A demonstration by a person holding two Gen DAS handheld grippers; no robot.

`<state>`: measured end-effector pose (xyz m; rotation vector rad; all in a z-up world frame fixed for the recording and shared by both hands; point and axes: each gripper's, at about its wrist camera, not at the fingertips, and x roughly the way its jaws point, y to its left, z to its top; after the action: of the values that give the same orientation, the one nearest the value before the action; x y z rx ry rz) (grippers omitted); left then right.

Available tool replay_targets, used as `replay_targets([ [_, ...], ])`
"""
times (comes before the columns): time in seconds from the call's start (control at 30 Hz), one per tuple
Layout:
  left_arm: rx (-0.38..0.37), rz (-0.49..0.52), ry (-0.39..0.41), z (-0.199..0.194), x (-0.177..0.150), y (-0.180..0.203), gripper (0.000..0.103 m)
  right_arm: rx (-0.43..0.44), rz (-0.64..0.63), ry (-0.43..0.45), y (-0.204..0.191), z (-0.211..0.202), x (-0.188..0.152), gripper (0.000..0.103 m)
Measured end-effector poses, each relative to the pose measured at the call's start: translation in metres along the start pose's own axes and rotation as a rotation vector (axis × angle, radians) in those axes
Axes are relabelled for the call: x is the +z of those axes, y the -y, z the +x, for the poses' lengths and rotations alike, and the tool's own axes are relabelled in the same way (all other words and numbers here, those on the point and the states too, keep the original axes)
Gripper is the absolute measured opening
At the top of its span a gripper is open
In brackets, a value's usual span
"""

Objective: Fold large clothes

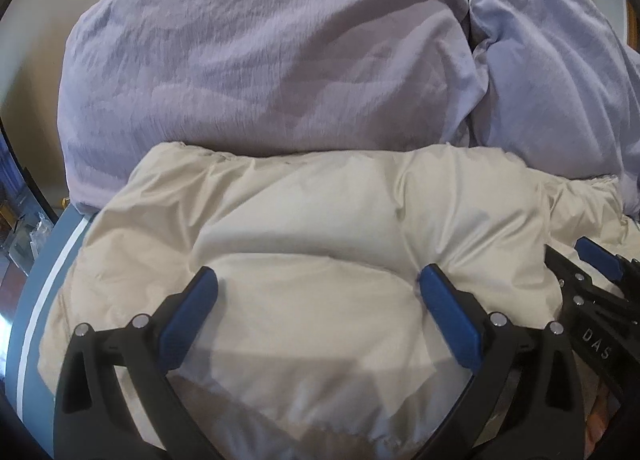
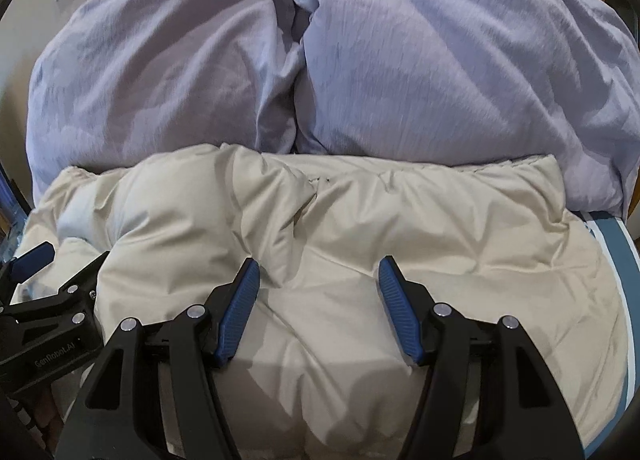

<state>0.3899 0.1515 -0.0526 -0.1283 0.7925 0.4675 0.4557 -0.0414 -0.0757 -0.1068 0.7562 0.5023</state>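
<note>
The cream puffer jacket (image 1: 320, 228) lies bunched across the lower frame, long axis left-right; left gripper (image 1: 318, 286) and right gripper (image 2: 318, 272) both hover spread wide, gripping nothing, equally near.

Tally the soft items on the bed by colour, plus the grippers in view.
Beige padded garment: 1
Lavender pillows: 2, the left pillow and the right pillow
Grippers: 2, the left gripper and the right gripper, both open over the garment
Total: 5
</note>
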Motion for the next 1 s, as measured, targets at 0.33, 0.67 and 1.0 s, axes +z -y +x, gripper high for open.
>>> replay_targets([
  [0.33, 0.026, 0.009, 0.005, 0.021, -0.004, 0.011, 0.101, -0.054, -0.022, -0.015, -0.006, 0.015, -0.002, 0.064],
  [0.67, 0.005, -0.009, 0.008, 0.039, -0.006, 0.011, 0.101, -0.045, -0.007, -0.021, -0.004, 0.028, 0.000, 0.064],
  [1.0, -0.024, -0.034, -0.018, 0.029, -0.009, -0.003, 0.101, -0.013, 0.012, -0.046, 0.009, 0.023, 0.001, 0.068],
])
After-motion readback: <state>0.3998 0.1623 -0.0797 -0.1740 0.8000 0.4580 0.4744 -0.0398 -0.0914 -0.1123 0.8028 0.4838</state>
